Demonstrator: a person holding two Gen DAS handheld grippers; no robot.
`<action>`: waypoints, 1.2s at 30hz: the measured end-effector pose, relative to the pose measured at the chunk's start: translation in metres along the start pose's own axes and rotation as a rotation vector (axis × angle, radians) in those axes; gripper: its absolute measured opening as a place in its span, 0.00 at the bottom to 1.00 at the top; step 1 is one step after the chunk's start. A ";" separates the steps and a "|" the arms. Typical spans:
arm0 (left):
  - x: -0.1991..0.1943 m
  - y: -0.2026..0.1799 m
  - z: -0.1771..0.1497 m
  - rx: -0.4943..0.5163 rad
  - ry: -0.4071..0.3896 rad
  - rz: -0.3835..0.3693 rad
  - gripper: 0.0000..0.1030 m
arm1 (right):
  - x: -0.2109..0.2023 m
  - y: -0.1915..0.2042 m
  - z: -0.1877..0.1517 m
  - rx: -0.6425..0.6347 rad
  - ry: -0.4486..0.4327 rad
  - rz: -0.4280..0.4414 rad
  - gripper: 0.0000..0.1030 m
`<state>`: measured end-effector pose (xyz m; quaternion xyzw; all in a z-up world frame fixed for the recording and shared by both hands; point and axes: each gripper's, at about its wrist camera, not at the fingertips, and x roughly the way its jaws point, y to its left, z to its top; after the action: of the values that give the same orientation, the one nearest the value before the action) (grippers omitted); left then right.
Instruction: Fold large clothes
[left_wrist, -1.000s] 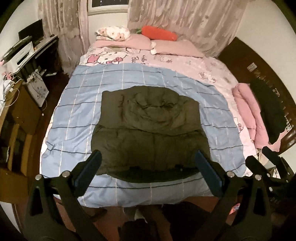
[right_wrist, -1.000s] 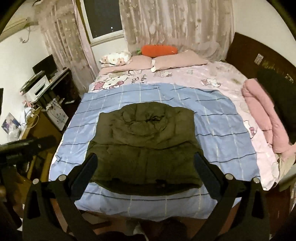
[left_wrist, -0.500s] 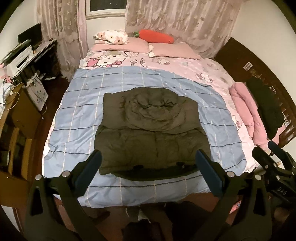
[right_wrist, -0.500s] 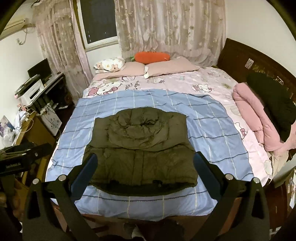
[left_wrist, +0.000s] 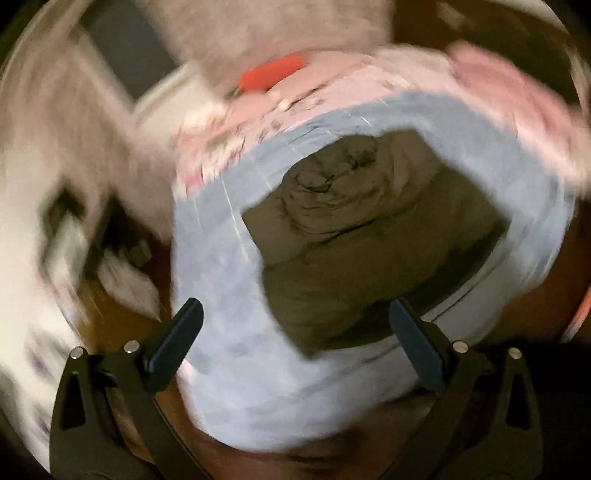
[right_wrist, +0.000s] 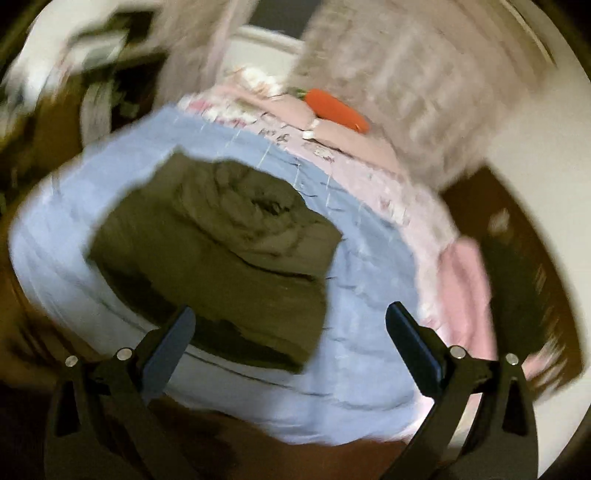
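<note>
Jacket (left_wrist: 369, 251) of dark olive, padded and already folded into a squarish bundle, lies on the blue checked blanket (left_wrist: 229, 295) that covers the near part of the bed; in the left wrist view it fills the middle of the frame, and in the right wrist view (right_wrist: 221, 254) it sits left of centre, toward nine o'clock. A rumpled mound, the hood or collar, rises on its far half at about twelve o'clock from the bundle's middle. The blanket shows all round the garment. Beyond it, toward twelve and one o'clock, comes the pink patterned sheet (right_wrist: 373, 173) with pink pillows and an orange-red carrot-shaped cushion (right_wrist: 338, 110) at the head of the bed. A pink bundle of cloth (right_wrist: 465, 295) lies at the bed's edge at three to four o'clock in the right wrist view, beside the dark wooden bed frame (right_wrist: 524, 266). Lace curtains (right_wrist: 399, 74) hang behind the pillows. Both views are heavily smeared by motion, so finer detail cannot be told. The left gripper (left_wrist: 295, 336) has its fingers spread wide with nothing between them, clear of the cloth; the right gripper (right_wrist: 290, 336) likewise stands wide apart and grips nothing.
</note>
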<state>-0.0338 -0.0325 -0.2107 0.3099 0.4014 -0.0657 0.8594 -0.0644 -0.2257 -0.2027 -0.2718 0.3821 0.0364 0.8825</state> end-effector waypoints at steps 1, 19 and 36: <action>0.006 -0.012 -0.008 0.101 -0.023 0.034 0.98 | 0.009 0.010 -0.012 -0.106 0.000 -0.026 0.99; 0.210 -0.145 -0.145 0.752 -0.039 0.154 0.98 | 0.204 0.109 -0.155 -0.840 -0.015 -0.131 0.99; 0.282 -0.178 -0.148 0.837 -0.042 0.124 0.98 | 0.283 0.130 -0.189 -0.930 0.003 -0.107 0.99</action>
<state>-0.0060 -0.0500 -0.5739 0.6543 0.3032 -0.1776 0.6697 -0.0238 -0.2514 -0.5639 -0.6580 0.3118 0.1581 0.6669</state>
